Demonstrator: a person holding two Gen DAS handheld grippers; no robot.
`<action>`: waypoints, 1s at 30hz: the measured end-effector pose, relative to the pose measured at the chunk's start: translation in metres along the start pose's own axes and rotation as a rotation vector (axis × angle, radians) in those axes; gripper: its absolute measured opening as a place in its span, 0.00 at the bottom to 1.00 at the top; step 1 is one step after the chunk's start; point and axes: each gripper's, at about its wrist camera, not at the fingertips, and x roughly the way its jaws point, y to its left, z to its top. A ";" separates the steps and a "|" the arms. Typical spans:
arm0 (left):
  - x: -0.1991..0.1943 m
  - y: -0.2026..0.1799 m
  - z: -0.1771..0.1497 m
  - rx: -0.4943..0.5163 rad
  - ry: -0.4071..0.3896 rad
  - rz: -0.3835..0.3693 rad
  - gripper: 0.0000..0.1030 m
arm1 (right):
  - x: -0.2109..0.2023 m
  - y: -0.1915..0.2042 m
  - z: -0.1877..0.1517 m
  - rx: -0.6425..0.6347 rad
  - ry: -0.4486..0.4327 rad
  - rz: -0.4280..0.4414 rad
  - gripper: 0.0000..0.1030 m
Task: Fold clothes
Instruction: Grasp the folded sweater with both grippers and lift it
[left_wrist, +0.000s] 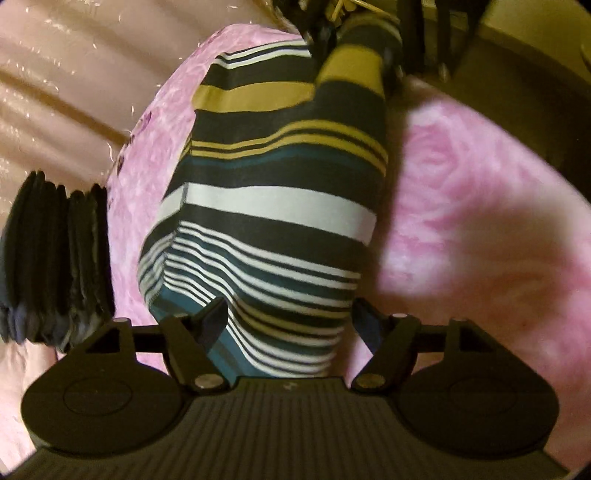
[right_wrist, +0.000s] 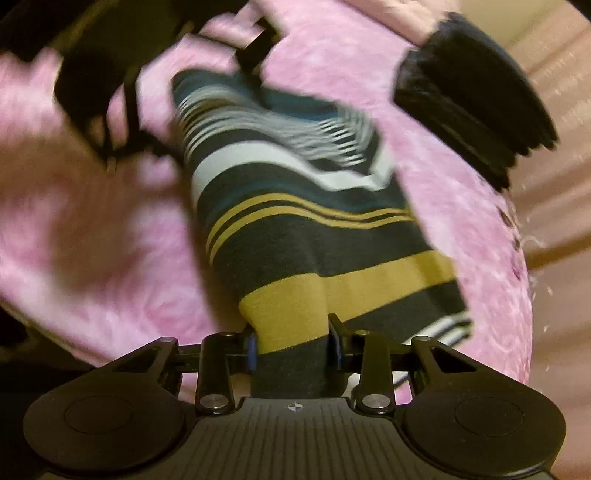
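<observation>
A striped garment (left_wrist: 273, 192), with black, white, teal and mustard bands, is stretched between my two grippers above a pink fuzzy blanket (left_wrist: 480, 206). My left gripper (left_wrist: 291, 332) holds its teal and white striped end between the fingers. My right gripper (right_wrist: 293, 347) is shut on the dark and mustard end of the garment (right_wrist: 306, 229). In the left wrist view the right gripper (left_wrist: 369, 48) shows at the far end of the cloth. In the right wrist view the left gripper (right_wrist: 251, 59) shows blurred at the far end.
A stack of dark folded clothes (left_wrist: 55, 266) lies at the blanket's edge, also in the right wrist view (right_wrist: 476, 96). A shiny beige surface (left_wrist: 62, 81) lies beyond the blanket (right_wrist: 92, 221).
</observation>
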 end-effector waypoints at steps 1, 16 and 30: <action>0.002 0.000 0.002 0.019 0.005 0.016 0.69 | -0.003 -0.006 0.002 0.019 -0.003 -0.003 0.33; 0.010 0.023 0.008 0.007 0.086 0.014 0.32 | 0.005 0.037 -0.019 -0.084 -0.023 -0.142 0.78; 0.011 0.027 0.017 -0.070 0.114 0.027 0.44 | 0.027 -0.011 -0.009 -0.048 0.011 -0.088 0.37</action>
